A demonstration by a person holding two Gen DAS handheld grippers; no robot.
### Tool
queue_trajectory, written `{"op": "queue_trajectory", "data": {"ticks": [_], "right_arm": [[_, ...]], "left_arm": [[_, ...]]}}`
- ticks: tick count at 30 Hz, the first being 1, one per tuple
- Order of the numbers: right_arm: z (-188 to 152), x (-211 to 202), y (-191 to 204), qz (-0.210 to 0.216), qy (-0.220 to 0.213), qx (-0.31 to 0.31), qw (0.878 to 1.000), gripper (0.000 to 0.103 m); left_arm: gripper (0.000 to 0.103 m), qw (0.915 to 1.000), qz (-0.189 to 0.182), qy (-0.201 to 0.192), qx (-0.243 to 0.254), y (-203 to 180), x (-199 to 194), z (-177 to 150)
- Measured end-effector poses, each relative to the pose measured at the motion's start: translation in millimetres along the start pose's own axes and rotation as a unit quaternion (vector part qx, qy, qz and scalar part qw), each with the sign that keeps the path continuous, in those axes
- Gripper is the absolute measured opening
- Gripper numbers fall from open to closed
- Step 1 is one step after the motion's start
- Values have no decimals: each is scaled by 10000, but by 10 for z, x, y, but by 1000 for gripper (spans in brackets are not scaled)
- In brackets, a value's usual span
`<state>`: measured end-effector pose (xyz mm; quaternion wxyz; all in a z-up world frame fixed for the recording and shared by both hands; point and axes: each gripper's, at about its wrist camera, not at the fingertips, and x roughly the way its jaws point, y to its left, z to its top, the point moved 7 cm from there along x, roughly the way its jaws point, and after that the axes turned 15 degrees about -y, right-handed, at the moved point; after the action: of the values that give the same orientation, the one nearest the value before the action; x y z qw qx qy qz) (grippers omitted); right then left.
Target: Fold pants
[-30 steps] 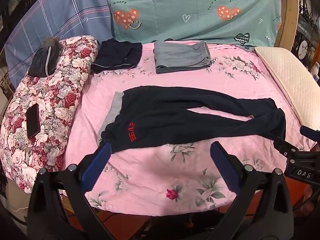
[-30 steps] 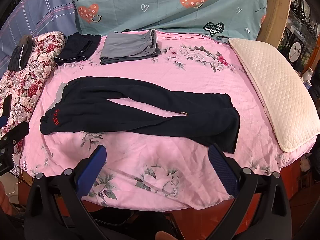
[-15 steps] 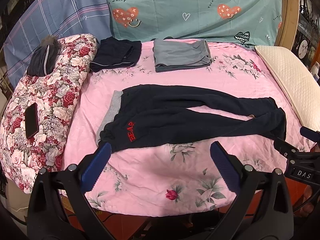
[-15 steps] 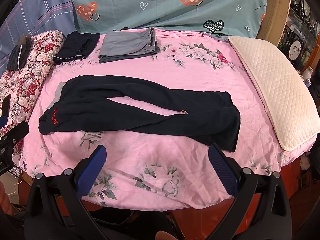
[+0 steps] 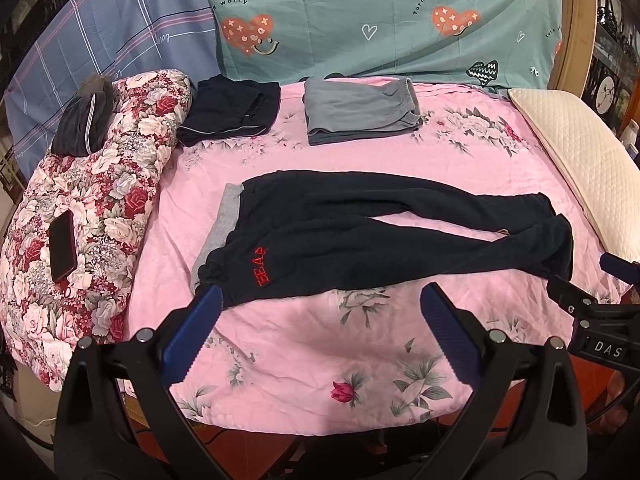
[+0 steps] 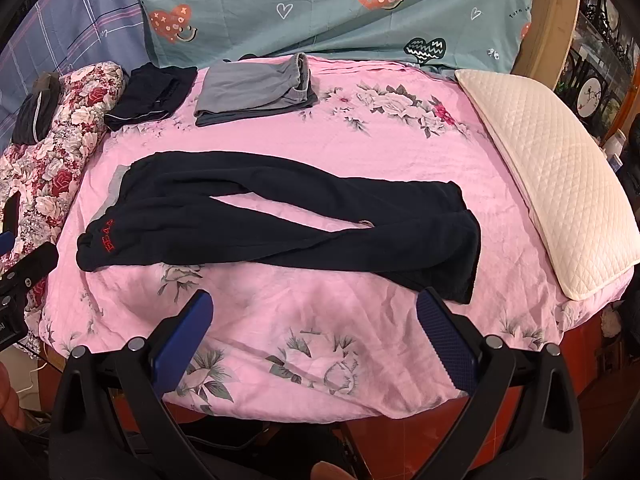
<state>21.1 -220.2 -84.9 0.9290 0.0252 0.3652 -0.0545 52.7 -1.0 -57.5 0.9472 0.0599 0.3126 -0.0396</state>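
1. Both grippers hang empty at the bottom of their frames: our left gripper (image 5: 318,320) has its jaws spread wide, and our right gripper (image 6: 314,326) is spread just as wide, neither touching cloth.
2. We see the dark pants (image 5: 360,236) lying flat across the middle of the pink bedsheet (image 5: 312,352), waistband toward frame left, cuffs toward frame right, the two legs parted in the middle and meeting again at the cuffs.
3. We judge the folding has not begun; this looks like the approach before a first grasp.
4. Our left fingertip (image 5: 200,312) sits just below the waistband corner near the red lettering; our right fingertip (image 6: 436,320) sits just below the near cuff in the right wrist view.
5. Next, we think each gripper must drop onto its near edge, pinch the fabric, then lay one leg over the other.
6. Two folded garments, a dark one (image 5: 232,112) and a grey one (image 5: 360,110), lie in the upper part of the frame, well apart from the pants.
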Motion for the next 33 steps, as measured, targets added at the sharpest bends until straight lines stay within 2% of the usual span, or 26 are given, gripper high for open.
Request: {"op": "queue_trajectory", "data": {"ticks": [33], "right_arm": [[18, 83, 4, -37, 75, 8, 10000, 102]], "left_arm": [[101, 10000, -31, 68, 8, -71, 95, -15]]}}
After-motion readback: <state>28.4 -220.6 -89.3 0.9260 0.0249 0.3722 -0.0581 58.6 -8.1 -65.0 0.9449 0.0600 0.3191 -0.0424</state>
